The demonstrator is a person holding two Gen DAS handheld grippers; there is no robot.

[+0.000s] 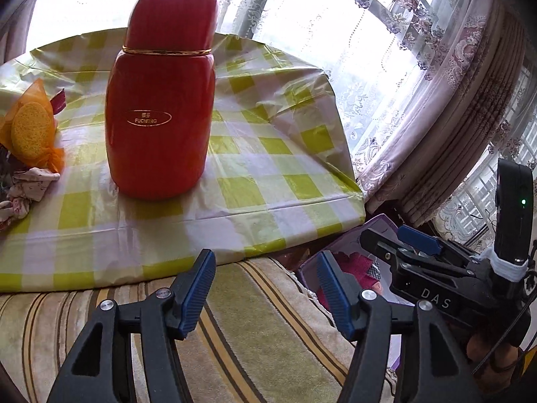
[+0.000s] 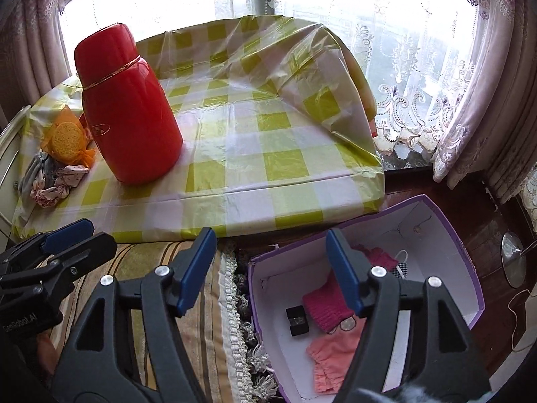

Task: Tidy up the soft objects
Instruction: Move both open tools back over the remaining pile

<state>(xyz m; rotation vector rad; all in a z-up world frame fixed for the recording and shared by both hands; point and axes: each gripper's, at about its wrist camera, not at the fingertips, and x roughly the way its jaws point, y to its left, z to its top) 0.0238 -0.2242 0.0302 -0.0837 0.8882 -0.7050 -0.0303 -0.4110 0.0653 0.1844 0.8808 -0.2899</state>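
Both grippers hover low, jaws wide apart, gripping nothing.
Left gripper point(image 1: 265, 288) sits over striped cushion point(image 1: 235, 329), facing red flask point(image 1: 161, 107) on checked surface point(image 1: 268, 181); soft scrunchies point(image 1: 30, 184) and orange sponge bag point(image 1: 32, 131) lie far left. Only right gripper point(image 2: 268, 268) view shows inside purple box point(image 2: 446, 221): pink knit point(image 2: 327, 305), peach cloth point(image 2: 332, 356).

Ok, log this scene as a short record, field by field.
surface: checked tablecloth
hard item: red flask, upright on cloth
soft items on cloth: sponge in orange net, floral scrunchie
container: purple box, beside the table, lower
in box: magenta knit, pink cloth
left claw: open, empty
right claw: open, empty
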